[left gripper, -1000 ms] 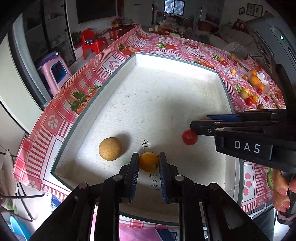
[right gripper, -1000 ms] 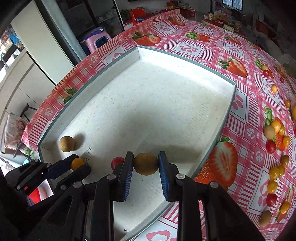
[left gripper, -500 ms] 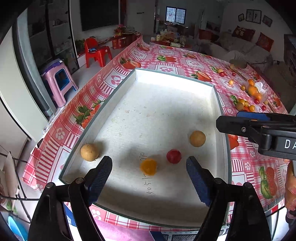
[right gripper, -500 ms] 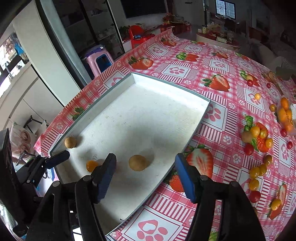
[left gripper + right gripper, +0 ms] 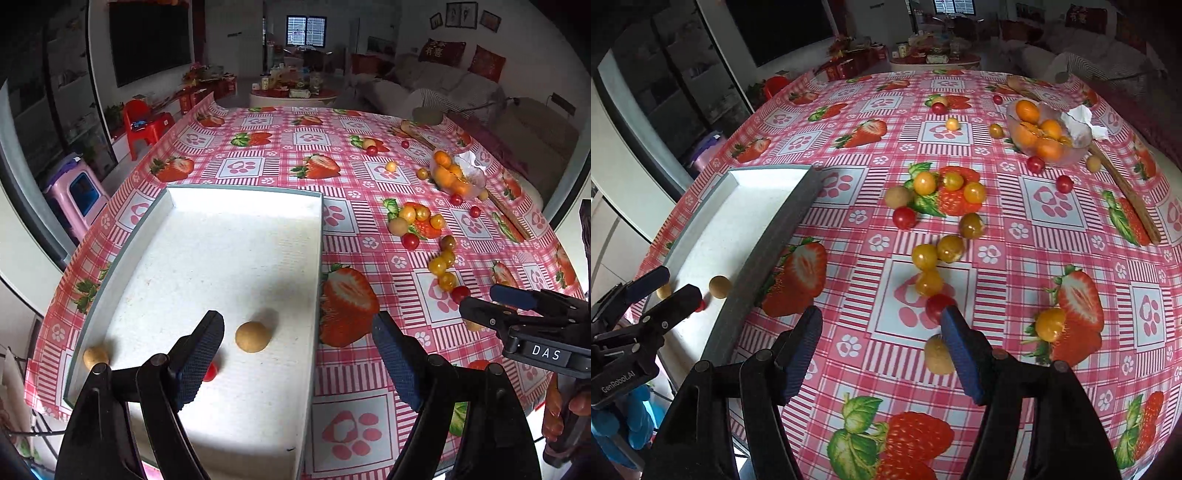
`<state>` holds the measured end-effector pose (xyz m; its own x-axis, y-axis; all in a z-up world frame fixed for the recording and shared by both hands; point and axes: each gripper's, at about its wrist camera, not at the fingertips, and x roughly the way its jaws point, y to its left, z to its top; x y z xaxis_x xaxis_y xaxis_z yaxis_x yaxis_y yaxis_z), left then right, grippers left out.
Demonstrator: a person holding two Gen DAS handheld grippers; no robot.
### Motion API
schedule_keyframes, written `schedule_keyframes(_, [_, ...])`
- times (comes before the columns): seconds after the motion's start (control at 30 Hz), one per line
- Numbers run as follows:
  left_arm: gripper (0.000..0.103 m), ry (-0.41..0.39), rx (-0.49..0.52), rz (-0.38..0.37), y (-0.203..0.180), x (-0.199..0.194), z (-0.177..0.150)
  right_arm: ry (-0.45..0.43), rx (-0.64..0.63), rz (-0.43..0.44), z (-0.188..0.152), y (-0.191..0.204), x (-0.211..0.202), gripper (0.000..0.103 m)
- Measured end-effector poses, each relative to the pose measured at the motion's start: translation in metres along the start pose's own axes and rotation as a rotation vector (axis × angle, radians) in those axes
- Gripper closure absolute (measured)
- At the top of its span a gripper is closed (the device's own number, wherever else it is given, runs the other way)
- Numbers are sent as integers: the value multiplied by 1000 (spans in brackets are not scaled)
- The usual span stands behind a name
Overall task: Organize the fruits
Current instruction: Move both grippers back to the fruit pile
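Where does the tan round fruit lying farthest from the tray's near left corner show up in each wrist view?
Left wrist view: the tan round fruit lies low and centre, inside the white tray, between the open fingers.
Right wrist view: the same fruit sits at far left, just inside the tray's grey wall.
Shared landmark: the big printed strawberry just outside that wall.

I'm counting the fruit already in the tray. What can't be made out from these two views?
- Left wrist view: the red fruit is half covered by the left gripper finger.
- Left wrist view: the tray near corners sit behind the gripper's frame, so anything there is hidden.
- Right wrist view: the tray's near end is masked by the left gripper; the red fruit barely peeks out.
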<state>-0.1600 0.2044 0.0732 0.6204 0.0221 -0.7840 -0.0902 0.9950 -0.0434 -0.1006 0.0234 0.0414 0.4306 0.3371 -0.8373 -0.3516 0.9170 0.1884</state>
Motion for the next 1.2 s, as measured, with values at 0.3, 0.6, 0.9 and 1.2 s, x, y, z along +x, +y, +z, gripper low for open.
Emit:
schedule_keyframes(0.3, [20,79,3,-47,-59,54,25,-10,120,-118,-21,-86,-11,32])
schedule_keyframes(0.6, [20,135,-27,-60,-85,97,45,-18,123,-148,-31,-109,-7,32])
schedule_keyframes(0.9, [21,156,-71,-38,-92,121,60,-42,88,-149,-26,-102,0,32])
schedule_keyframes(1.2, [43,154,-14,17,-107,130,62,-56,31,-202,-18,-89,11,40])
